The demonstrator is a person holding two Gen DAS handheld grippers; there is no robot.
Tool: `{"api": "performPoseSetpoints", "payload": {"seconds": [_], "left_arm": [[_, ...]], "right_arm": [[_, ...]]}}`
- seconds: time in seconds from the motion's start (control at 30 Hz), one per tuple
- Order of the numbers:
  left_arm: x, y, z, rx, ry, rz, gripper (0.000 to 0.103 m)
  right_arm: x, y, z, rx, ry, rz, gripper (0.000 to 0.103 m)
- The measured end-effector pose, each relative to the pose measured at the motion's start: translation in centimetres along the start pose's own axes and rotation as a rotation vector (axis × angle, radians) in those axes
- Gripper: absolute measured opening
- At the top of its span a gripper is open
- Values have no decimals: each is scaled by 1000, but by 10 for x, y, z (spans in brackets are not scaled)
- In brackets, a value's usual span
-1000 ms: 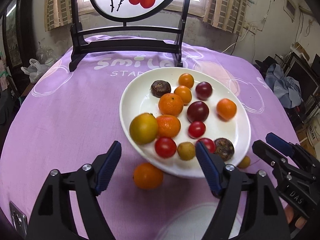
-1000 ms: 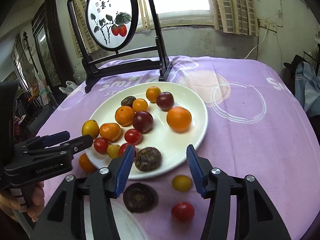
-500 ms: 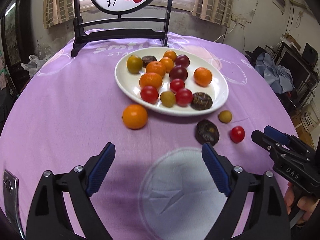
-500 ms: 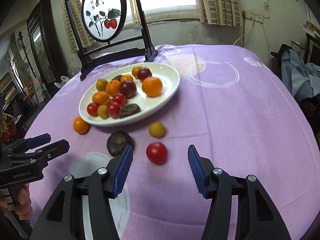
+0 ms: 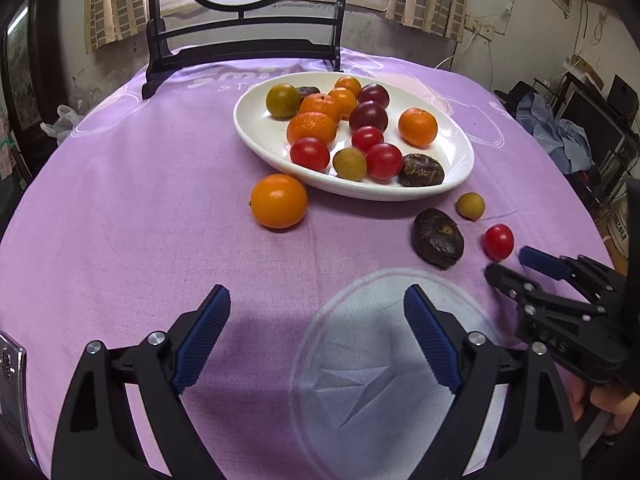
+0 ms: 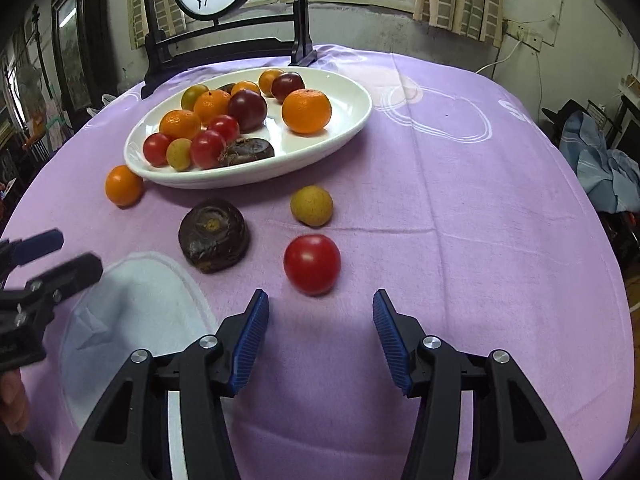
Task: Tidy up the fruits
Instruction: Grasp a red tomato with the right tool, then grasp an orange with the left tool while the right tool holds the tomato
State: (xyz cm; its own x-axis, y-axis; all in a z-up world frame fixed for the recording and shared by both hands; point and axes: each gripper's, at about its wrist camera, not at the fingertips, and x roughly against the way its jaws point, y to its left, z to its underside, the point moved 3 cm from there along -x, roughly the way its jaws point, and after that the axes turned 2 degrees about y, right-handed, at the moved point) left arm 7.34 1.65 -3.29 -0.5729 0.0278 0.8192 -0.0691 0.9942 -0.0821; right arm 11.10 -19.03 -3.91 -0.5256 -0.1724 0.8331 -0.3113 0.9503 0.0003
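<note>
One red tomato point(image 6: 312, 264) just ahead of closing right tongs point(image 6: 320, 320), nothing between, left tongs point(image 5: 316, 320) wide, empty

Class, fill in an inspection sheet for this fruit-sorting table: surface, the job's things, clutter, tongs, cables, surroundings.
Surface: purple cloth with a pale round patch near the tongs.
Job's things: white plate holds oranges, tomatoes and dark fruit. Off the plate: orange, dark fruit, yellow fruit, red tomato.
Clutter: nothing seen.
Tongs: left tongs open, nothing between them. Right tongs closing, nothing between them, tomato just ahead.
Cables: white cable down the back wall.
Surroundings: painted screen on a dark stand, curtains, blue clothes.
</note>
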Motion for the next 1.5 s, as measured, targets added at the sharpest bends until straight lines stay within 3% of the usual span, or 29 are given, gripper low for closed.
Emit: {"api": "performPoseSetpoints", "payload": {"seconds": [0.1,0.17,0.6,0.8,1.13,1.23,1.3,1.4,1.43,1.5], "left_arm": [[-4,2,0,6,15,7,86],[-6,2,-1,7,19,4,86],[-11,5,0,14,20,-24,86],[-21,4,0,-24,15,-97,86],[-41,16,-34,-31,44,-116,81],[-54,20,-43,-4,74,-92,76],[-57,19,-49,-16,54,-104,68],[-59,19,-54,-21,43,-99,51],[-59,19,-55,-22,39,-100,40],[-57,19,-54,-23,45,-92,40]], "right_arm": [[-8,2,-10,-5,2,4,43],[-10,2,-14,-19,-1,0,29],[10,8,9,-19,-17,-69,30],[23,13,14,2,-41,-108,29],[49,26,16,63,-86,-160,29],[50,30,17,79,-89,-159,30],[48,30,18,79,-80,-156,30],[42,31,18,79,-61,-148,30],[40,31,19,80,-58,-148,30],[39,33,20,87,-55,-149,30]]}}
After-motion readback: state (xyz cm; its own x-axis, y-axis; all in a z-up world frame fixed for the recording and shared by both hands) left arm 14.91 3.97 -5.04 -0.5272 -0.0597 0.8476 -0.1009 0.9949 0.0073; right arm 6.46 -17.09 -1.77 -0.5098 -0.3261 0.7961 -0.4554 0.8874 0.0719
